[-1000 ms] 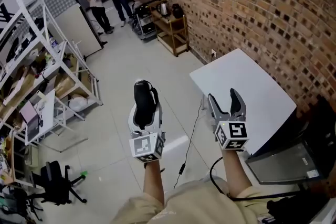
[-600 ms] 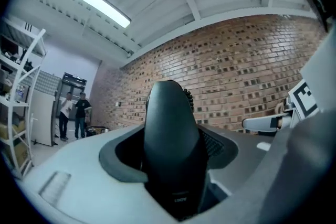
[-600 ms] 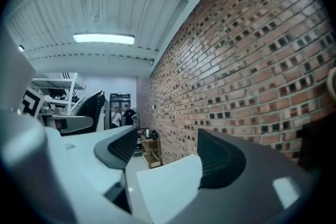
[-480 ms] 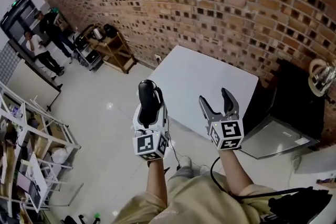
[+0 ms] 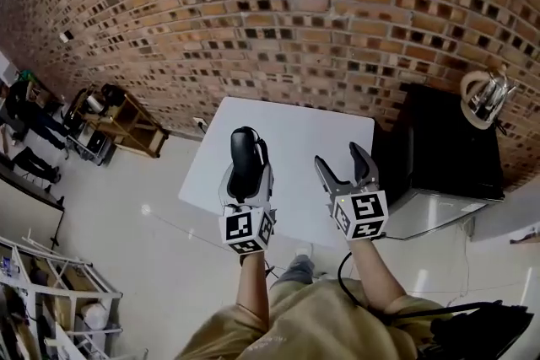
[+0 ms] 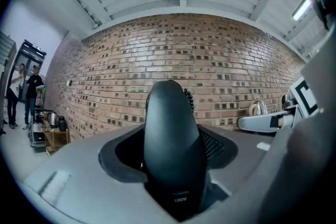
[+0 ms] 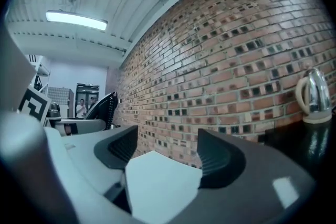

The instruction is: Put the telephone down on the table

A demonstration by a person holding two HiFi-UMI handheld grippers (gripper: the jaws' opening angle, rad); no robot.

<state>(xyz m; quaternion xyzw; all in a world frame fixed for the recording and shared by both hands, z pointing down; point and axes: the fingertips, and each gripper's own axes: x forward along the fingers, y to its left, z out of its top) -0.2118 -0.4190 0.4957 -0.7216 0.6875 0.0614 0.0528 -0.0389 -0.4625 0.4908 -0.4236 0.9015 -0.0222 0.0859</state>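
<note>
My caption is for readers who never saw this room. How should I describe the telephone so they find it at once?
Start at the brick wall; a white table stands before it. Near the table's front edge the left gripper is shut on the telephone, a black rounded handset. The right gripper beside it is open and empty.

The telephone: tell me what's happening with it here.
A person holds tongs in each hand and faces a white table that stands against a brick wall. The left tongs are shut on the black telephone, which is held up in the air. The right tongs are beside it, open and empty. The telephone has not yet been set on the table.
</note>
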